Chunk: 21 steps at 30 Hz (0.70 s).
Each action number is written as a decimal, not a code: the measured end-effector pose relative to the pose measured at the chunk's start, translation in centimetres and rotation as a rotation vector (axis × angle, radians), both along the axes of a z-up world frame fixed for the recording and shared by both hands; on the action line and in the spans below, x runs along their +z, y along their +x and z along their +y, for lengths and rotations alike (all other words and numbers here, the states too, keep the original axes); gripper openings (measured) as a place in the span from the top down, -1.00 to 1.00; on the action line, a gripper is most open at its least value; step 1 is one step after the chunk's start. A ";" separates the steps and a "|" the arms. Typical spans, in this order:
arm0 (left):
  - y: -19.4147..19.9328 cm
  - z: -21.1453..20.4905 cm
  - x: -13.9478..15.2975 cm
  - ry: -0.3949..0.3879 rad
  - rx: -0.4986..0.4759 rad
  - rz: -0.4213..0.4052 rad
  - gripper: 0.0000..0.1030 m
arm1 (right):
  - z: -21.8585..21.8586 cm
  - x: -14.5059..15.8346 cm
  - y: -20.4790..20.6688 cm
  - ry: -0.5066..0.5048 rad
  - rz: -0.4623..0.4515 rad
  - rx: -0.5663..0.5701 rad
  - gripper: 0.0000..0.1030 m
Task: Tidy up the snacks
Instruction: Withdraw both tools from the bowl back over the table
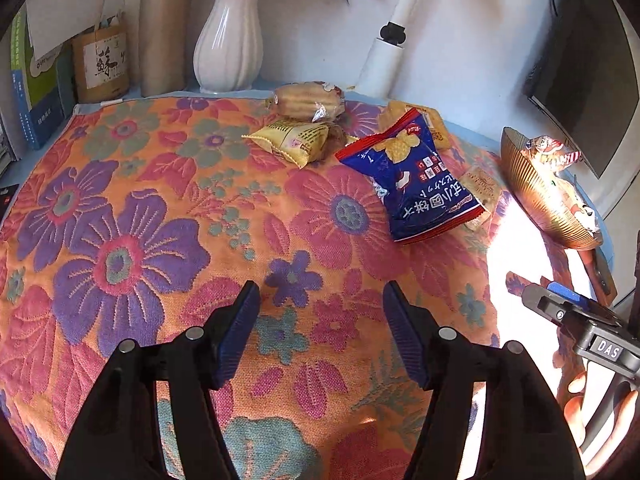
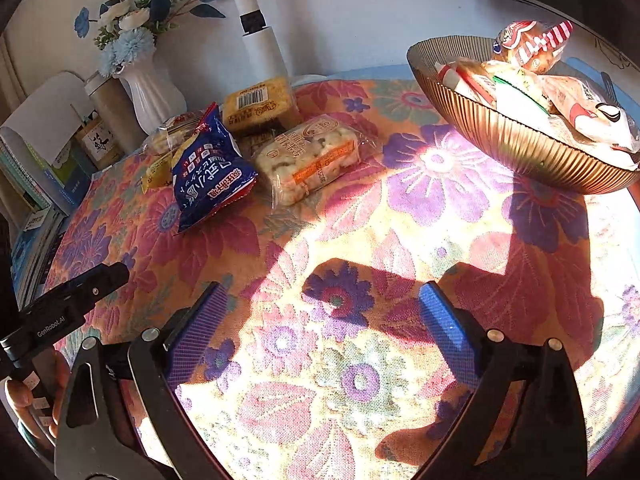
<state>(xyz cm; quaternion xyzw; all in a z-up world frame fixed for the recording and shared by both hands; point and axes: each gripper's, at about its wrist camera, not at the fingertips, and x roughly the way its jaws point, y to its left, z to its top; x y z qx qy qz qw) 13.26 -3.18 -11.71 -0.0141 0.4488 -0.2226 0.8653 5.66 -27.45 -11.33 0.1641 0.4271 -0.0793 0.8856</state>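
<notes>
Several wrapped snacks lie at the far side of the floral cloth [image 1: 160, 208]: a blue chip bag [image 1: 416, 184], a yellow packet [image 1: 292, 140] and a clear-wrapped bun [image 1: 308, 100]. The right wrist view shows the blue chip bag [image 2: 208, 172], a clear pack of pale cakes [image 2: 312, 160] and a yellow barcode pack [image 2: 256, 104]. A ribbed gold bowl [image 2: 516, 148] at the right holds several snacks. My left gripper [image 1: 320, 312] is open over bare cloth, short of the snacks. My right gripper [image 2: 324, 308] is open wide, with nothing between its fingers.
A white vase [image 1: 228, 40] with blue flowers, a tan flask [image 1: 164, 36], a brown canister [image 1: 104, 60] and books [image 1: 36, 92] line the back left. A white lamp post [image 2: 256, 24] stands behind the snacks. A dark monitor [image 1: 588, 68] is at the back right.
</notes>
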 end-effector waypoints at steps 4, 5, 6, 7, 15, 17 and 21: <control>-0.5 0.1 0.4 -0.006 0.003 -0.045 -0.68 | -0.7 -0.6 0.3 0.031 0.031 -0.029 -0.89; -0.5 0.1 0.4 -0.007 0.002 -0.043 -0.68 | -0.8 -0.6 0.2 0.038 0.026 -0.031 -0.89; -0.4 0.1 0.4 -0.009 0.003 -0.040 -0.68 | -0.9 -0.5 0.1 0.042 0.021 -0.033 -0.89; -0.4 0.2 0.4 -0.014 0.005 -0.039 -0.68 | -1.0 -0.5 0.0 0.047 0.017 -0.033 -0.89; 0.3 2.0 0.1 -0.089 0.069 -0.004 -0.84 | -1.8 -0.3 -0.4 0.101 -0.008 -0.042 -0.94; 0.4 2.3 0.0 -0.094 0.090 0.004 -0.85 | -1.9 -0.1 -0.5 0.098 -0.021 -0.053 -0.94; 0.1 1.8 0.1 -0.072 0.078 -0.015 -0.87 | -2.6 0.4 -1.2 0.125 -0.078 -0.077 -0.94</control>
